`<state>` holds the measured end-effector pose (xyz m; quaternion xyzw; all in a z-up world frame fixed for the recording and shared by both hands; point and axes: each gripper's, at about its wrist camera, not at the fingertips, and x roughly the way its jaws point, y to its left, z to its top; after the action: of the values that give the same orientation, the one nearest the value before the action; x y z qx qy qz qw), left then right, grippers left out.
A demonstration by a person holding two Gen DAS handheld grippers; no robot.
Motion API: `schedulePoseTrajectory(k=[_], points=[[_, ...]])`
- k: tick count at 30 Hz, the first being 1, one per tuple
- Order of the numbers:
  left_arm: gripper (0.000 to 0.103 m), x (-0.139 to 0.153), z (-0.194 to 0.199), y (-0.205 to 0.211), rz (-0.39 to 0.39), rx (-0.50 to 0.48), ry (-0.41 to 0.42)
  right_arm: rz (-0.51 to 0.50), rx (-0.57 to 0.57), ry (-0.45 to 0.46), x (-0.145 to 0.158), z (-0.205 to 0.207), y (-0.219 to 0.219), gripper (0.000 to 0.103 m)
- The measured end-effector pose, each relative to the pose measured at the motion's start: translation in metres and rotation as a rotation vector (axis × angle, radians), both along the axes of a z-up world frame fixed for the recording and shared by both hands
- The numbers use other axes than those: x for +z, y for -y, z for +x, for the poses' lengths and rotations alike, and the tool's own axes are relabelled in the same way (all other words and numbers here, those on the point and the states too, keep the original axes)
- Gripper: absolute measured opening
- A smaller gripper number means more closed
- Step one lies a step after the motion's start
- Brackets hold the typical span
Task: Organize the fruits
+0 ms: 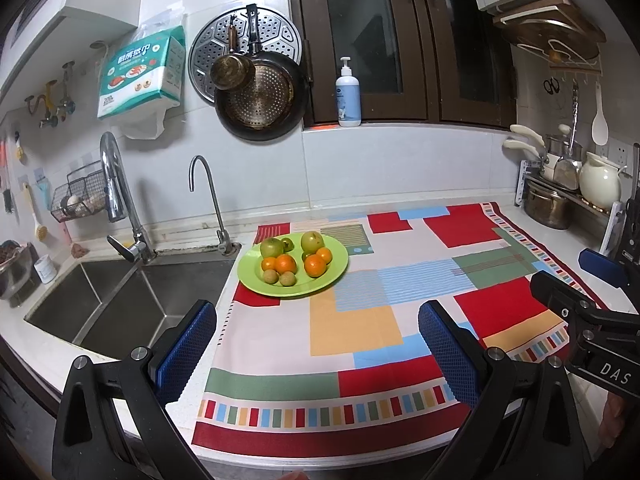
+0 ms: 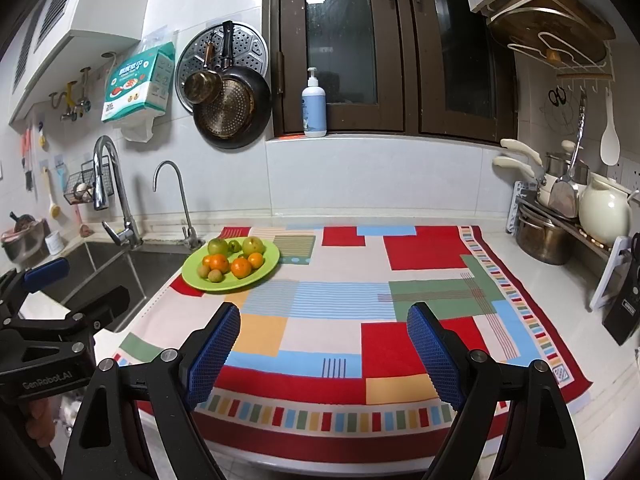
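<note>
Two hand-held grippers hover level over a patchwork cloth [image 2: 344, 320] spread on a kitchen bench [image 2: 560, 292], both pointing toward the tiled back wall. The left hand-held gripper [image 1: 318, 344] has its blue-padded fingers [image 1: 186, 344] spread wide apart with nothing between them, above the cloth's near-left edge beside the steel sink [image 1: 120, 300]. The right hand-held gripper [image 2: 324, 354], just beside it to the right, is likewise wide open and empty over the middle of the cloth. The fruit sits untouched on a lime-green plate [image 1: 336, 270] at the cloth's far-left corner, near the tap: two green apples [image 1: 272, 247] at the back, oranges [image 1: 315, 265] in the centre, small greenish-brown fruits [image 1: 287, 279] at the front. A soap dispenser [image 1: 347, 96] stands on the window sill
</note>
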<state>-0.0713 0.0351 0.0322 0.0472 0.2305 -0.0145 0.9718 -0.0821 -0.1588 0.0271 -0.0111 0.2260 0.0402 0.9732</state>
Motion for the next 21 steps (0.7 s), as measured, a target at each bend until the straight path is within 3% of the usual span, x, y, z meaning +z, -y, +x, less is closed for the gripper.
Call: schedulePoseTrajectory(k=[21], points=[[0.103,-0.0015,0.0014,0.0012,0.007,0.005,-0.006,-0.001,0.003,-0.006,0.0003,0.0005,0.0015,0.086]])
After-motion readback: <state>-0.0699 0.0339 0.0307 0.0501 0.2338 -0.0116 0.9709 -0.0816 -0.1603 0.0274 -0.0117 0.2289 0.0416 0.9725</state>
